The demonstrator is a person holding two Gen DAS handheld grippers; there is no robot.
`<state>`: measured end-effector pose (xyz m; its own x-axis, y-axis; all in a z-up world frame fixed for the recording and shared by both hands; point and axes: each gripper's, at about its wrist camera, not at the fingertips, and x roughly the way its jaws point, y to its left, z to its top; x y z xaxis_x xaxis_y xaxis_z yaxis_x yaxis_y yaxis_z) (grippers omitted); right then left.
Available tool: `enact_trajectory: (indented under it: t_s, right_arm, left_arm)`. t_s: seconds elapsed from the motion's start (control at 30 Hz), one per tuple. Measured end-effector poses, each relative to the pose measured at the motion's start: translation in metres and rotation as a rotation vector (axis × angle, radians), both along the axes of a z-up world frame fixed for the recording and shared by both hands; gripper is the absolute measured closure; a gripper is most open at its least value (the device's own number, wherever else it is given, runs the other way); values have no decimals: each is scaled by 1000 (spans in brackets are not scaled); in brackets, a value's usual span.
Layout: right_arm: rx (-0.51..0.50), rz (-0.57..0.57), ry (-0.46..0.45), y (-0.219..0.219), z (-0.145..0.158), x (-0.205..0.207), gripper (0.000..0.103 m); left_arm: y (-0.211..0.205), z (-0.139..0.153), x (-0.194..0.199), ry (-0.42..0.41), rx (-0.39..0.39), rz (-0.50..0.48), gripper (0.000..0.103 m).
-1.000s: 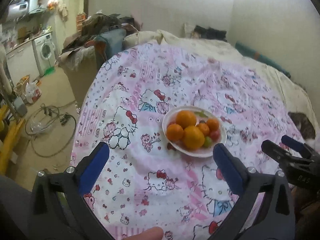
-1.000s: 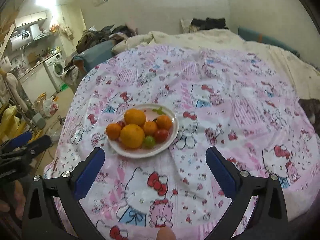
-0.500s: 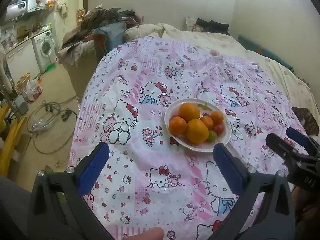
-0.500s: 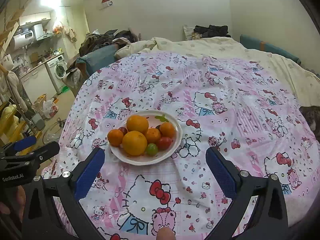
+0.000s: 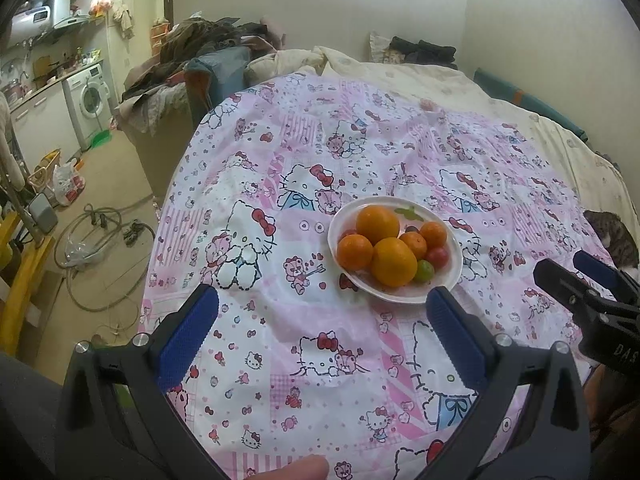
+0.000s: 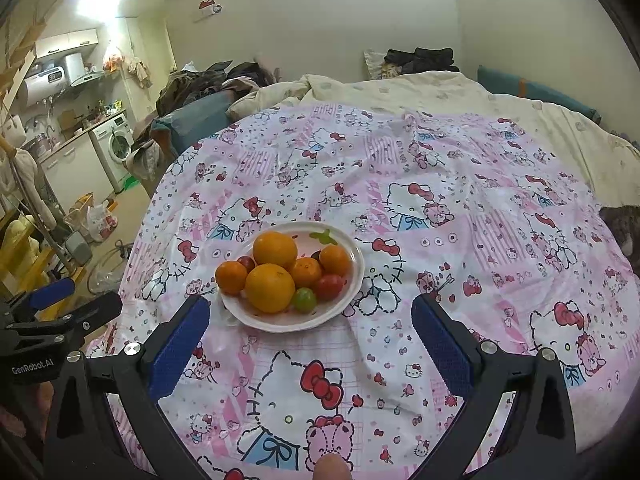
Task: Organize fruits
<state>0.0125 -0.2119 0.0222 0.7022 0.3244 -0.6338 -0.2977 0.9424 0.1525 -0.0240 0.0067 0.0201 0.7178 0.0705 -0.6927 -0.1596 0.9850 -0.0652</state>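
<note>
A white plate (image 5: 454,276) (image 6: 356,280) sits on the pink Hello Kitty cloth (image 5: 304,184) (image 6: 460,208). It holds two large oranges (image 5: 393,262) (image 6: 269,288), several smaller mandarins (image 5: 354,252) (image 6: 231,277), red tomatoes (image 5: 437,256) (image 6: 329,286) and a green one (image 5: 423,271) (image 6: 304,299). My left gripper (image 5: 322,310) is open and empty, near and left of the plate. My right gripper (image 6: 310,320) is open and empty, with the plate just beyond its fingertips. Each gripper shows in the other's view (image 5: 576,284) (image 6: 64,308).
The cloth covers a bed with a cream duvet (image 5: 400,76) behind. A cat (image 5: 616,236) lies at the right edge. On the left the floor holds cables (image 5: 100,236), bags and a washing machine (image 5: 90,100). A clothes pile (image 6: 208,84) is at the far left of the bed.
Both grippers have tilted up and drawn slightly closer to the plate, so the fruit sits lower and larger in both views. Both stay open.
</note>
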Motion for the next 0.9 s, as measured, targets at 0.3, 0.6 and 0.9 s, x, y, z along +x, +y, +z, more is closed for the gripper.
enact_trajectory:
  t_s: [0.3,0.6,0.9]
  right_arm:
    - [5,-3,5,-1,-1,0,0]
    - [4,-3,6,-1,-1,0,0]
    - [23,9,9,0,-1,-3,0]
  left_arm:
    - [1,0,0,1,-1,0,1]
    - [1,0,0,2,-4,-1,1]
    - [0,-1,-2,0,-18,-4,0]
